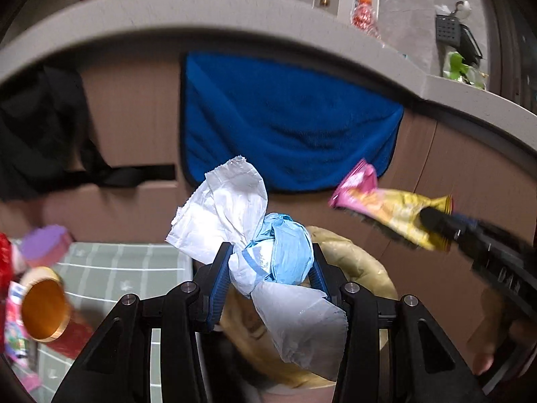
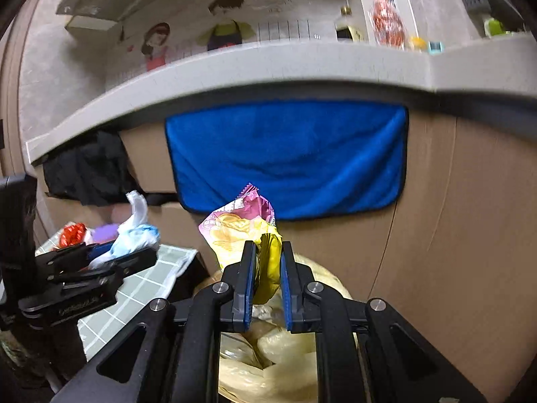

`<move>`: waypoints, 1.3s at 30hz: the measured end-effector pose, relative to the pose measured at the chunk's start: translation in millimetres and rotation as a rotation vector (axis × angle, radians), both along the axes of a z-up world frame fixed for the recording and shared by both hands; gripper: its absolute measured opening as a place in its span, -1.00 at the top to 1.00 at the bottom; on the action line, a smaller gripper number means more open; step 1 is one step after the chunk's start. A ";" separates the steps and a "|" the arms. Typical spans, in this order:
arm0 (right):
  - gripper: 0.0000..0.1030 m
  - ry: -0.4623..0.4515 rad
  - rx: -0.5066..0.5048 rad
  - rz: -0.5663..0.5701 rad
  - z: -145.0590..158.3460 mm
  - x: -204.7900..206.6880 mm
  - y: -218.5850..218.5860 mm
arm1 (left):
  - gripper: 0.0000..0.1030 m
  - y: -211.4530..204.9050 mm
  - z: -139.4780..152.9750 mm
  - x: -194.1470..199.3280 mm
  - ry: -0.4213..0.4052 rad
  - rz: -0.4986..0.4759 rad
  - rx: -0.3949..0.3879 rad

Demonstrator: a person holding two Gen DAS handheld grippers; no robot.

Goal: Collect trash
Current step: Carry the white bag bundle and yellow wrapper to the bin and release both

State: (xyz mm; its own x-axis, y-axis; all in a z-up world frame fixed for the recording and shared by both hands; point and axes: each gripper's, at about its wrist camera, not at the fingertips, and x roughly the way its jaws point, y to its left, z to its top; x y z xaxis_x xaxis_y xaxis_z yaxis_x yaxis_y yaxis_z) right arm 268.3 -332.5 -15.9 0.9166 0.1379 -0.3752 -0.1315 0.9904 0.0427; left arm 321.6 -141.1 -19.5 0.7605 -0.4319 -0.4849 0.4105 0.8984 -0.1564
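Both tongs are loaded. The left tongs (image 1: 270, 267) are clenched on a wad of white and pale blue tissue (image 1: 258, 235), which bulges out above and below the pads. The right tongs (image 2: 265, 273) are pinched nearly closed on a pink and yellow snack wrapper (image 2: 243, 221), gripped by its yellow end with the pink end sticking up.

Taking the bin with the yellowish liner (image 2: 268, 352) as the landmark: both pieces of trash hang in the air over or just short of its mouth, the tissue above its left side and the wrapper above its middle. Neither piece touches the liner. Behind the bin a blue towel (image 2: 288, 158) hangs on the cabinet front below the grey counter (image 2: 268, 63).

My reading is that the pick-up for these two pieces is finished and the carry is nearly over; what is left for them is opening the tongs over the liner.

More may remain. To the left of the bin, on a surface with a green checked cloth (image 1: 117, 268), lie a red crinkled packet (image 2: 72, 233), a purple-topped item (image 1: 47, 243) and an orange-ended tube (image 1: 45, 312). Whether those count as trash I cannot tell.
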 end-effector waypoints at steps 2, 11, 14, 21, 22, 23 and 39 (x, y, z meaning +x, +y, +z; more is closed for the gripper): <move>0.76 0.013 0.002 0.001 -7.8 8.5 -0.2 | 0.12 -10.7 -7.1 4.7 0.019 -0.009 0.010; 0.75 0.069 0.057 -0.032 -35.4 27.3 -18.6 | 0.12 -20.0 -26.7 19.8 0.051 -0.041 0.040; 0.75 0.081 0.063 -0.037 -39.2 33.0 -20.7 | 0.12 -23.6 -31.9 26.5 0.049 -0.040 0.043; 0.54 0.137 0.122 -0.030 -54.8 48.9 -31.4 | -0.37 -32.1 -40.4 47.9 0.122 -0.155 -0.007; 0.46 0.140 0.137 -0.030 -57.9 49.8 -33.6 | -0.38 -30.4 -38.9 48.2 0.120 -0.158 -0.021; 0.34 0.141 0.148 -0.029 -59.7 50.1 -35.0 | -0.38 -28.3 -36.8 48.5 0.119 -0.160 -0.037; 0.28 0.092 0.225 -0.064 -44.6 14.2 -29.8 | -0.42 103.3 24.4 -42.8 -0.091 0.171 0.035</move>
